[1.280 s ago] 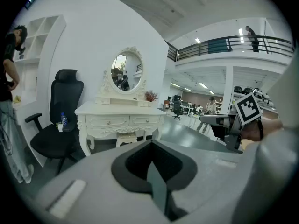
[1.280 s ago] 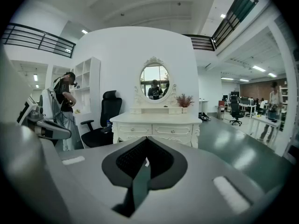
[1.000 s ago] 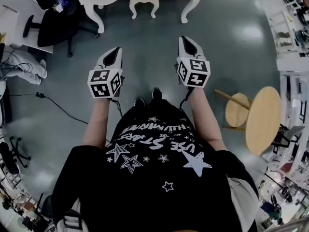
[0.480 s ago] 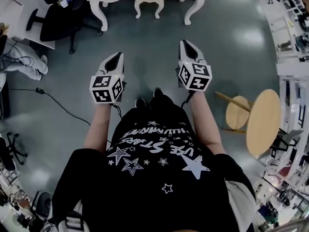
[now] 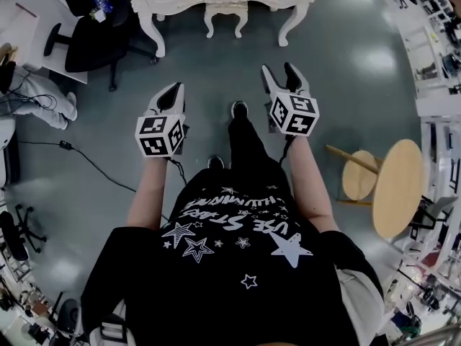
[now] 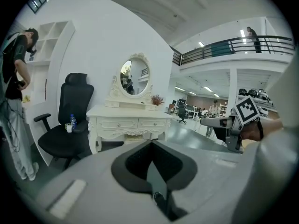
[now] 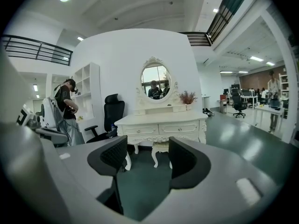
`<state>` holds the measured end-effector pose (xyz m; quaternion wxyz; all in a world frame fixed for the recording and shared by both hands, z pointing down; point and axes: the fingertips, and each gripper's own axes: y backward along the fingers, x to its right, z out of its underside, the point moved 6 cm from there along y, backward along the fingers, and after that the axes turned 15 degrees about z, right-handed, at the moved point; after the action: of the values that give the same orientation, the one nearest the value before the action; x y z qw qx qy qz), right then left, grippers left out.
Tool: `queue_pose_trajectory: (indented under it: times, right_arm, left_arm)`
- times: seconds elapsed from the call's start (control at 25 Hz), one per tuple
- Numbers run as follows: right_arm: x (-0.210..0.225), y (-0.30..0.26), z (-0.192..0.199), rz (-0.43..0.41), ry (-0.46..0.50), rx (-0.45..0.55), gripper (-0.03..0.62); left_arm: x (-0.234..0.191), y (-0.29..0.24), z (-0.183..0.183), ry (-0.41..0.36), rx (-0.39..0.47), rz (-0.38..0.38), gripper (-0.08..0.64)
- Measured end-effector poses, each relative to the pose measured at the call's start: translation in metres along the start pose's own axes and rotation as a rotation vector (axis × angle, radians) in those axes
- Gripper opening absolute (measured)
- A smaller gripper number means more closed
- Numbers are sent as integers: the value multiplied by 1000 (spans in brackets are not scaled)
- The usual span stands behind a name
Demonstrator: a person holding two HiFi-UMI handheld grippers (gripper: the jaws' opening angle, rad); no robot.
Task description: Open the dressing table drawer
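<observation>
"What did the gripper views show that the head view did not?"
"The oval mirror (image 7: 156,80) on the dressing table (image 7: 161,120), and its drawer (image 7: 180,127), shut, well ahead of both grippers."
"And the tongs?"
"The left gripper (image 6: 152,146) was clenched on nothing. The right gripper (image 7: 148,155) was let loose, empty."
"Any words?"
"The shirt (image 5: 238,251) had stars and what looked like 'USE STARS'."
"What else?"
"A black chair (image 6: 70,125) beside the table, a stool (image 7: 161,147) under it"
</observation>
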<state>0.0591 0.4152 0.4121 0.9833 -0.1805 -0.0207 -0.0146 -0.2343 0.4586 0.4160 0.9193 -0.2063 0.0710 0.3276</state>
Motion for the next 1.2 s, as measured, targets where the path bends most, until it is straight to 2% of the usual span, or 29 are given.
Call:
queue_pose_trajectory:
  times: [0.16,0.32,0.72,1.2]
  right_arm:
    - [5,-39,-8,-16,-16,4,311]
    - [11,-101,-25,-40,-26,6,311]
    - [42,-265,-81,-92,4,-48,310]
    - [98,-404,-142,-113,-3,-47,308]
  left_arm:
    - [-12,-26,-12,-5,-4,-2,1]
    - [-37,-67,-29,-6,-17,-18,2]
    - [-102,-204,-103,1,-22,-54,2]
    - [-145,-332,-174,-15,-8,-95,2]
